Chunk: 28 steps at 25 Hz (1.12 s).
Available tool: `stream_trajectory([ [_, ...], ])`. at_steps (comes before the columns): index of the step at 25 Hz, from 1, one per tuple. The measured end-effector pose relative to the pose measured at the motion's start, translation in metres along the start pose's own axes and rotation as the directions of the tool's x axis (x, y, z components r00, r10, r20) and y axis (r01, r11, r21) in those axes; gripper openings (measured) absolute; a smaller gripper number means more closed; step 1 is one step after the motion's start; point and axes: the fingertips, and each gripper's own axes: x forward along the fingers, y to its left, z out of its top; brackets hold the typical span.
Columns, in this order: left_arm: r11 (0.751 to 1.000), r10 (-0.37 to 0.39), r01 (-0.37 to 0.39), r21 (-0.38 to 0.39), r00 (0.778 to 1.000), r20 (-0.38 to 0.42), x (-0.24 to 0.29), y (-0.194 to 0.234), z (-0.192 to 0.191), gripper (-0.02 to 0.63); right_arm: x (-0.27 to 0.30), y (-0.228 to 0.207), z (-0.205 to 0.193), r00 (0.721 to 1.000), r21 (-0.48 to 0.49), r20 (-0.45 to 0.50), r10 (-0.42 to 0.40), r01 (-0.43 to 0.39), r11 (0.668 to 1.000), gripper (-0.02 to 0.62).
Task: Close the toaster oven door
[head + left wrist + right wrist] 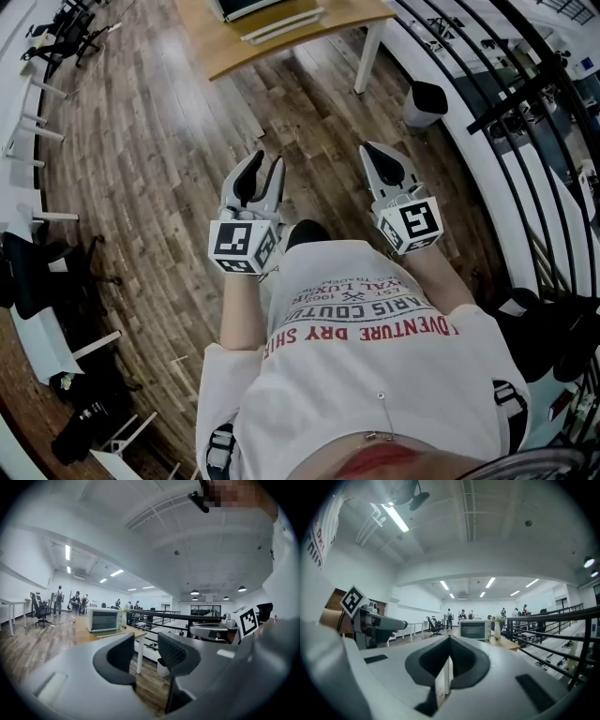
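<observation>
The toaster oven [104,619] is sitting near the front edge of the wooden table [217,49]. Its door appears to be lying open toward the person, well ahead of both grippers. The left gripper [145,653] is holding its jaws apart with nothing between them. The right gripper [450,641] is showing its jaws pressed together, empty. Both are hovering over the wood floor [150,169].

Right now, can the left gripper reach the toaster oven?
Probably not from here. The toaster oven sits on the wooden table well ahead of the left gripper, with only floor between. Nothing blocks the way; its fingers are apart, so stepping closer should do.
</observation>
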Motion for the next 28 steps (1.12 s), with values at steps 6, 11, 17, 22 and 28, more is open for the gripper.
stream_trajectory([
  [6, 1.0, 0.012, -0.012, -0.003, 1.0, -0.029, 0.013, 0.003, -0.008, 0.167, 0.004, -0.013, -0.009, 1.0, 0.019, -0.023, -0.01, 0.011, 1.0, -0.014],
  [11, 1.0, 0.027, -0.027, -0.005, 0.998, -0.054, 0.03, 0.022, -0.009, 0.167, 0.025, -0.027, -0.014, 0.999, 0.046, -0.038, -0.021, 0.023, 0.999, -0.014],
  [17, 1.0, 0.023, -0.024, -0.007, 0.998, -0.063, 0.076, 0.065, -0.011, 0.167, 0.081, -0.053, -0.023, 0.997, 0.043, -0.063, -0.036, 0.039, 0.998, -0.014],
  [22, 1.0, 0.017, -0.018, -0.014, 0.998, -0.069, 0.127, 0.121, -0.006, 0.167, 0.154, -0.079, -0.019, 0.996, 0.037, -0.075, -0.048, 0.051, 0.998, -0.014],
  [28, 1.0, 0.007, -0.009, -0.017, 0.996, -0.087, 0.192, 0.208, 0.006, 0.167, 0.257, -0.105, -0.011, 0.993, 0.022, -0.1, -0.06, 0.062, 0.998, -0.014],
])
